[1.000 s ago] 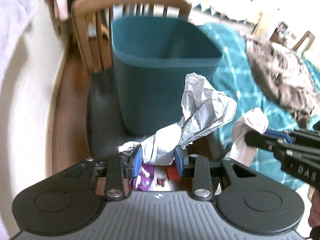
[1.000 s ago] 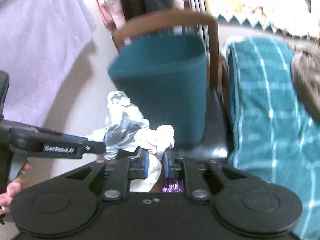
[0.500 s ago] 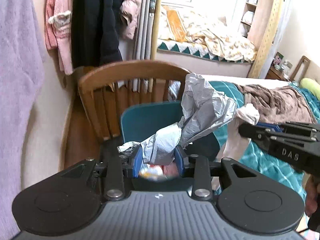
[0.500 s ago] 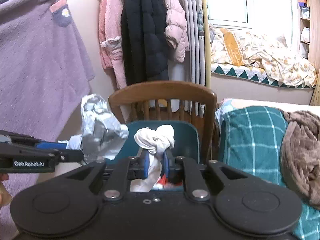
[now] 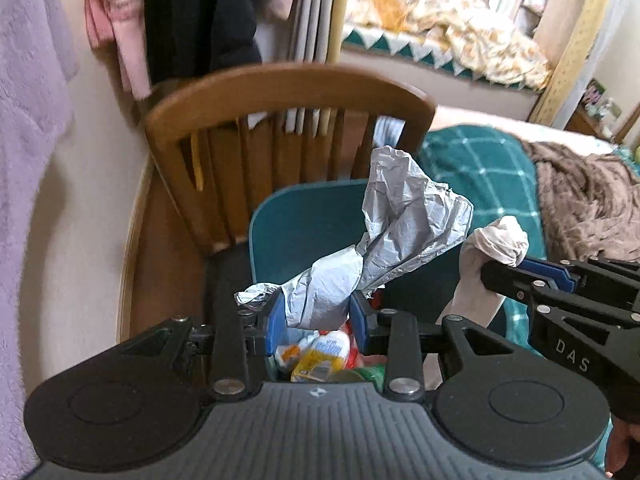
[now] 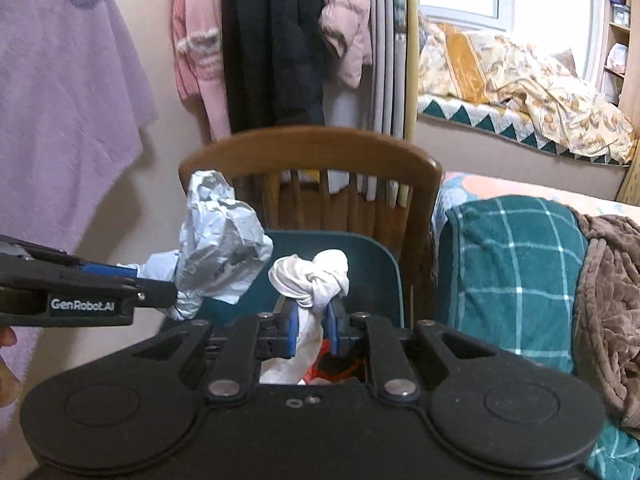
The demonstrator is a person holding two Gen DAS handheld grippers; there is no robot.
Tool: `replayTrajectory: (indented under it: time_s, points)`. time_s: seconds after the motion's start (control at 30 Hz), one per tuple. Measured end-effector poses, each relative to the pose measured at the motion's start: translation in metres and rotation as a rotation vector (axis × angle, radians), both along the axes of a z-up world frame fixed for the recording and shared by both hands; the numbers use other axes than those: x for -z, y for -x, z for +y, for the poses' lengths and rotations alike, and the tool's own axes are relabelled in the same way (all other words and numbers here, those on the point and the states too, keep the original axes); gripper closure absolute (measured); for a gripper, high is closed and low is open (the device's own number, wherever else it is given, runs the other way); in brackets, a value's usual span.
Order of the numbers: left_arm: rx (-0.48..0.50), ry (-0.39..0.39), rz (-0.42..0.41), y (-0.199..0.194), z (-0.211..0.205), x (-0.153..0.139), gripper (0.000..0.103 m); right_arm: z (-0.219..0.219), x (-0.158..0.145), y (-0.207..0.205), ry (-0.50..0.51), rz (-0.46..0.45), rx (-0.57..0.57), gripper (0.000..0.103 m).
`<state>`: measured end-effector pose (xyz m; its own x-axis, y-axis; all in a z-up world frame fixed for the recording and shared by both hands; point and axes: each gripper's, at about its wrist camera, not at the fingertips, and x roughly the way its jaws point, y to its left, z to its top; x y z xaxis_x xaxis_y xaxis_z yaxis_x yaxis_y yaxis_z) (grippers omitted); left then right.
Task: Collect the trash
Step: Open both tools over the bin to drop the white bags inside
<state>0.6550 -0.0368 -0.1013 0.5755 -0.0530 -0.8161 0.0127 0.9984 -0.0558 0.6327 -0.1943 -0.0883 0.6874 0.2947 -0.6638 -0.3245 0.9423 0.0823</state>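
Observation:
My left gripper point(image 5: 318, 316) is shut on a crumpled silver-grey wrapper point(image 5: 404, 220) and holds it above the open teal bin point(image 5: 304, 216). The bin stands on a wooden chair point(image 5: 280, 92) and holds colourful packaging point(image 5: 320, 354). My right gripper point(image 6: 312, 328) is shut on a knotted white bag point(image 6: 310, 276), also above the bin point(image 6: 376, 264). The right gripper shows in the left wrist view point(image 5: 520, 270) with the white bag point(image 5: 500, 240). The left gripper shows in the right wrist view point(image 6: 164, 284) with the wrapper point(image 6: 220, 244).
Coats point(image 6: 276, 40) and a purple garment point(image 6: 68, 80) hang on the wall behind and to the left. A bed with a teal checked blanket point(image 6: 512, 264) and a brown throw point(image 6: 608, 300) is at the right. The chair back rises just behind the bin.
Both grippers have risen from beside the bin's wall to above its rim, then tilted down a little, each still holding its trash. The bin's inside now shows below.

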Motion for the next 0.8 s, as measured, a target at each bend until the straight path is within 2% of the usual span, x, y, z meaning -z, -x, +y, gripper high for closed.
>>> replayTrajectory:
  time_s: [0.23,0.37,0.47,0.67,0.8]
  points:
    - [0.013,-0.061,0.064,-0.015,-0.006,0.034,0.070,0.009,0.029,-0.016,0.021,0.062,0.001,0.089]
    - [0.045,-0.104,0.074,-0.018,-0.015,0.049,0.070,0.013,0.043,-0.019,0.039,0.088,-0.004,0.089]
    - [0.058,-0.104,0.100,-0.022,-0.019,0.058,0.070,0.017,0.054,-0.019,0.059,0.108,-0.007,0.088]
    - [0.071,-0.136,0.147,-0.024,-0.024,0.079,0.069,0.019,0.068,-0.015,0.086,0.132,-0.012,0.080]
    - [0.087,-0.161,0.137,-0.022,-0.031,0.082,0.068,0.019,0.069,-0.010,0.104,0.131,-0.027,0.077]
